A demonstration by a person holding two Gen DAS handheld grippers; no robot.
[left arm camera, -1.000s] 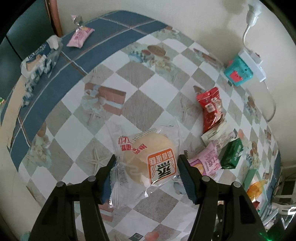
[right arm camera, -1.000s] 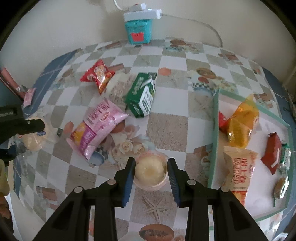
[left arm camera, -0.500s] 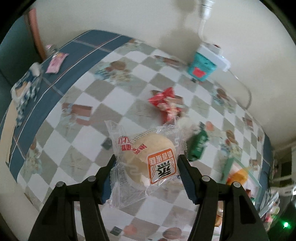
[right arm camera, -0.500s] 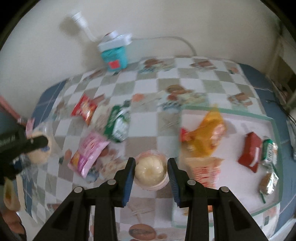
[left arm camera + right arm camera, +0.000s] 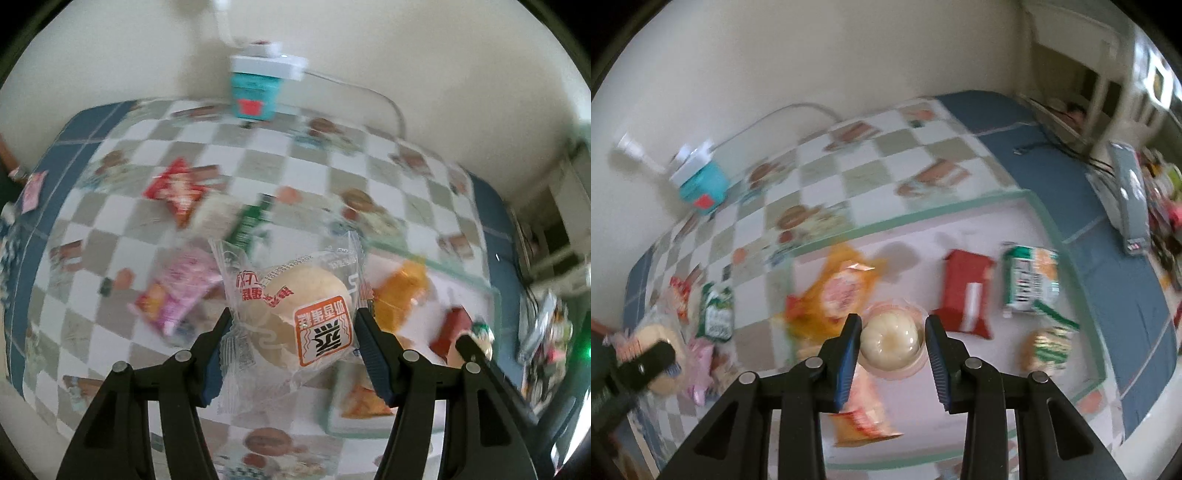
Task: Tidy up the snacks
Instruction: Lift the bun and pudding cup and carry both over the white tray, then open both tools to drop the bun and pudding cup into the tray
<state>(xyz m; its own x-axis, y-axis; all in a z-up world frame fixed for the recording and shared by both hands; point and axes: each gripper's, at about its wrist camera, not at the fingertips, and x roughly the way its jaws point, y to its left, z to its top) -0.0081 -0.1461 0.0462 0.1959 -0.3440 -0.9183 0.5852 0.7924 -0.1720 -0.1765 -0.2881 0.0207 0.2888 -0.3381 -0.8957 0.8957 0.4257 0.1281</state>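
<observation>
Motion blur smeared the packets [image 5: 177,295] on the checked tablecloth [image 5: 110,258], their print unreadable. The held bun [image 5: 295,325] hid part of the tray's near-left corner [image 5: 332,424].

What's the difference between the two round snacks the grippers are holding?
The wrapped bun in the left gripper sits in a loose clear wrapper with an orange label; the small pudding cup in the right gripper is a plain clear plastic cup without a label. The bun looks tan and matte, the cup's filling pale and glossy. Both are round and clamped between blue pads.
</observation>
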